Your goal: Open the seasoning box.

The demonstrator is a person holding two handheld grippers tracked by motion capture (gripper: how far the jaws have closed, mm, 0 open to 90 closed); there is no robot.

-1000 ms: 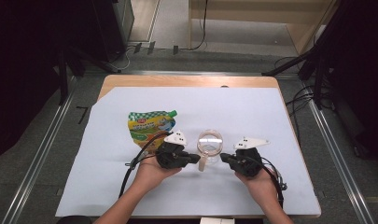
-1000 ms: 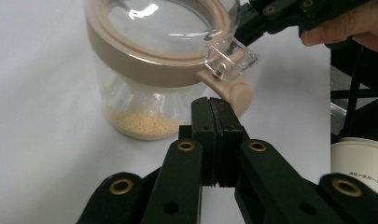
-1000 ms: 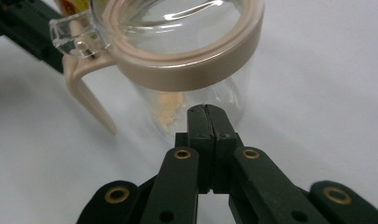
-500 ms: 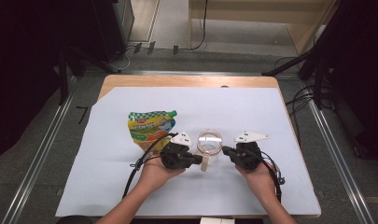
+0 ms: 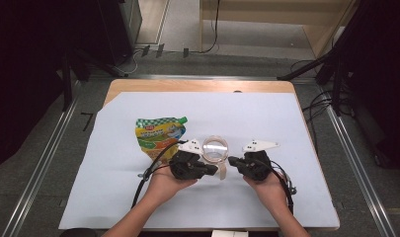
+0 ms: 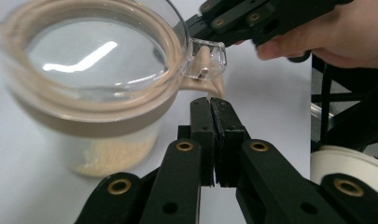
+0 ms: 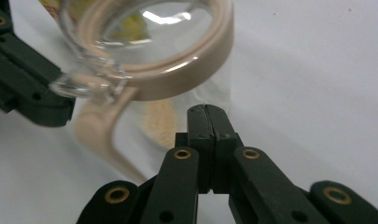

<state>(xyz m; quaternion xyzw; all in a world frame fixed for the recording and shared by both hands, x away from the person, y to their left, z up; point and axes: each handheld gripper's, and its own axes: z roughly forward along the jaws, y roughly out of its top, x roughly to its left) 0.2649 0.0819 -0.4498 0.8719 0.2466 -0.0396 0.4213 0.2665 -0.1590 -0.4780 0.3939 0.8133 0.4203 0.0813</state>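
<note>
A clear jar (image 5: 215, 147) with a beige rim, a beige handle (image 5: 222, 171) and a clear lid stands on the white sheet; a little pale powder lies in its bottom (image 6: 107, 156). My left gripper (image 5: 215, 170) sits just left of the handle, jaws shut with nothing between them (image 6: 210, 100). My right gripper (image 5: 232, 161) comes in from the right, also shut and empty (image 7: 206, 108), its tip close to the jar wall (image 7: 168, 51). The lid's clear tab (image 6: 210, 49) juts out above the handle between the two grippers.
A green and yellow spout pouch (image 5: 159, 136) lies flat to the left of the jar. The white sheet (image 5: 266, 113) covers most of the wooden table (image 5: 197, 85). Cables trail from both grippers toward the near edge. Dark stands and floor rails surround the table.
The right gripper has edged slightly left toward the jar. The left gripper and the jar stay where they were.
</note>
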